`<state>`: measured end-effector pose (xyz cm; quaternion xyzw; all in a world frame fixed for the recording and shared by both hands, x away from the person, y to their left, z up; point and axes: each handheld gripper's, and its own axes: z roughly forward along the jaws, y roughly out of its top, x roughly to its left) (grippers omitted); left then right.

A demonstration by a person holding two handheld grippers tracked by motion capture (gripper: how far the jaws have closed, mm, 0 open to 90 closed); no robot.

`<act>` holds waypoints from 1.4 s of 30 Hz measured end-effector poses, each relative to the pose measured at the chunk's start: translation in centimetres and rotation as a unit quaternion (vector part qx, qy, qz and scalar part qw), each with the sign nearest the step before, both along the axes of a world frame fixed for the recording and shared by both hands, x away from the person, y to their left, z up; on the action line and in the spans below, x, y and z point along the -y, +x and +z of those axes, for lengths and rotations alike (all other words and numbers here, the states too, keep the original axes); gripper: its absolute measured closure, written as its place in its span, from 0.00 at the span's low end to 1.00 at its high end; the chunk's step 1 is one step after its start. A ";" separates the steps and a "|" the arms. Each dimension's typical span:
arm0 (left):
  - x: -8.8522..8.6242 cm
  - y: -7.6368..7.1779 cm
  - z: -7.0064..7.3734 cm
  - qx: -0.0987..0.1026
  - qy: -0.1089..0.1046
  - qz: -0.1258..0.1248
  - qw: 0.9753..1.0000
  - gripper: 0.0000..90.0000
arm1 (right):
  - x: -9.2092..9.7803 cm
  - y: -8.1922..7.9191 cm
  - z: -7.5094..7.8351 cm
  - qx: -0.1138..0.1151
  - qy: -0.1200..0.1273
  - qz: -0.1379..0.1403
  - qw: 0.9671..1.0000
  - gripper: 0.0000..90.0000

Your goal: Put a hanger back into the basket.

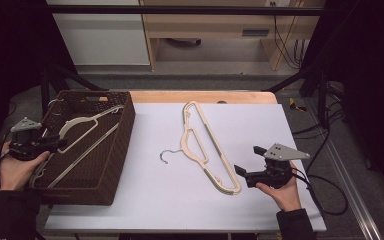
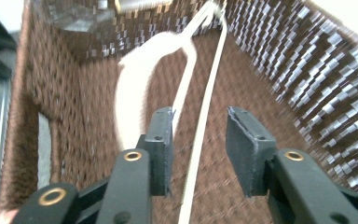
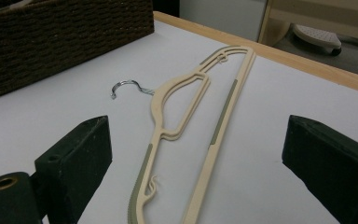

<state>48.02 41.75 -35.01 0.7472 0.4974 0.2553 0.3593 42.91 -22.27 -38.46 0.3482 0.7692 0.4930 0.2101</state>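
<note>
The right gripper (image 3: 196, 172) is sitting nearest the camera in its own view, its fingers (image 3: 74, 161) spread wide and holding nothing, and the hanger (image 3: 193, 116) is lying flat on the white worktop (image 3: 284, 102) straight ahead of them, its near end reaching in between the fingers. In the high view that hanger (image 1: 205, 147) is running its long axis from the far middle of the worktop (image 1: 145, 200) down toward the right gripper (image 1: 250, 162), with its metal hook (image 1: 169, 154) sticking out to the left, toward the basket (image 1: 117, 150). The left gripper (image 1: 55, 142) is hovering over the basket's left edge, fingers (image 2: 161, 144) parted around nothing, aimed down at a second hanger (image 2: 135, 79) lying inside. The right hand is clearly the nearer one to the hanger on the worktop; a short push forward along its length would likely put its end between the fingers.
</note>
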 end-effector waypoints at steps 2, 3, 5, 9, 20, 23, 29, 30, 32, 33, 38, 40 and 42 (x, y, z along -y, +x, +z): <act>0.6 -0.6 0.6 0.020 -0.012 -0.007 1.000 0.62 | -0.3 0.0 0.2 0.002 0.000 0.002 1.000 0.09; 0.9 -0.9 0.9 0.030 -0.022 -0.015 0.999 0.62 | -0.3 0.0 0.2 0.002 0.000 0.002 1.000 0.09; 2.5 -1.8 1.5 0.060 -0.049 -0.040 0.996 0.51 | -0.5 0.1 0.2 0.002 0.000 0.000 1.000 0.09; 5.4 -2.9 1.8 0.084 -0.073 -0.078 0.991 0.37 | -0.6 0.2 0.2 -0.002 0.001 -0.008 1.000 0.09; 14.0 -5.1 0.8 0.104 -0.108 -0.183 0.972 0.25 | -1.8 0.3 0.3 -0.012 -0.001 -0.017 1.000 0.09; 15.9 -5.3 0.3 0.100 -0.107 -0.201 0.968 0.24 | -2.2 0.4 0.1 -0.017 -0.002 -0.015 1.000 0.09; 18.7 -5.3 -1.1 0.092 -0.110 -0.232 0.962 0.22 | -3.5 0.8 -0.1 -0.027 -0.015 -0.009 0.999 0.14; 18.7 -5.3 -1.1 0.092 -0.110 -0.232 0.962 0.22 | -3.5 0.8 -0.1 -0.027 -0.015 -0.009 0.999 0.14; 19.5 -5.4 -1.9 0.082 -0.108 -0.242 0.961 0.21 | -4.3 1.1 -0.4 -0.036 -0.025 -0.004 0.999 0.17; 19.8 -5.4 -2.2 0.079 -0.105 -0.246 0.960 0.21 | -4.6 1.1 -0.6 -0.042 -0.029 -0.003 0.999 0.17; 20.5 -5.2 -3.2 0.068 -0.098 -0.254 0.960 0.20 | -5.8 1.7 -1.5 -0.061 -0.046 0.005 0.997 0.21; 20.5 -5.1 -3.5 0.064 -0.096 -0.253 0.961 0.20 | -6.3 2.1 -1.8 -0.070 -0.047 0.008 0.996 0.23; 20.4 -5.1 -3.5 0.065 -0.093 -0.249 0.962 0.20 | -6.8 2.4 -2.3 -0.081 -0.051 0.008 0.995 0.24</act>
